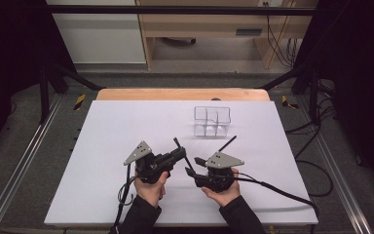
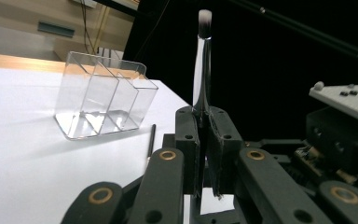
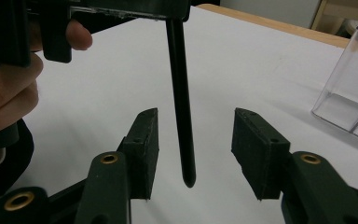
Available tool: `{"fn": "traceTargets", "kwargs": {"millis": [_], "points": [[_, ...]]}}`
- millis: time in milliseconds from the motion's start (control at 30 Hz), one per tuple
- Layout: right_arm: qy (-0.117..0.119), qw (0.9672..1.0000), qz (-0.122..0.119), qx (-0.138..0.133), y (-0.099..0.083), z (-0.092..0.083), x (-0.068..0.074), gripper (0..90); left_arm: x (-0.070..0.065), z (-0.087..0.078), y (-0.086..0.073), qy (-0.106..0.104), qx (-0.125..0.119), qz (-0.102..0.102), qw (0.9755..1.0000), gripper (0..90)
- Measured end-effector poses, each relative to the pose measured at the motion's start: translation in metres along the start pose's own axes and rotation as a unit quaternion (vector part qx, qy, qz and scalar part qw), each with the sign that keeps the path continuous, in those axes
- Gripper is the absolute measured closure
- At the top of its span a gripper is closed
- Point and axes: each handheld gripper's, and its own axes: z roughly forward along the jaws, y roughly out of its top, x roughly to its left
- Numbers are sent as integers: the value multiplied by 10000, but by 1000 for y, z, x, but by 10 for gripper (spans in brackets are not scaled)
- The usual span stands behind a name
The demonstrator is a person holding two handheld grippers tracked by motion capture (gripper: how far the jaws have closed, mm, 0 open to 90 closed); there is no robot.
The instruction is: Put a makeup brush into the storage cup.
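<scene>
While the left gripper clamps a makeup brush between its closed jaws, the right gripper stands with its jaws apart on either side of the brush's handle end, the pads touching nothing. This brush is slim and black, with a glossy handle and a small pale-tipped tuft. Another thin black brush lies on the white table near a clear plastic organizer, with bare surface all round.

Clear glossy plastic organiser, glossy black brush handle, matt white tabletop
</scene>
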Motion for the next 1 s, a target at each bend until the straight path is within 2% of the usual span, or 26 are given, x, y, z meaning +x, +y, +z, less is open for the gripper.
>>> {"fn": "traceTargets", "kwargs": {"millis": [200, 467, 733, 1000], "points": [[18, 10000, 31, -36, 2, -2, -1, 512, -7, 3, -1, 128, 188, 353, 9991, 832], [43, 9999, 87, -90, 4, -4, -1, 590, -14, 10, -4, 149, 419, 599, 9972, 832], [88, 9999, 87, -82, 4, -5, -1, 708, -17, 14, -5, 118, 557, 657, 9962, 832], [145, 9998, 118, -61, 4, -5, -1, 786, -18, 16, -7, 105, 638, 724, 9953, 832]]}}
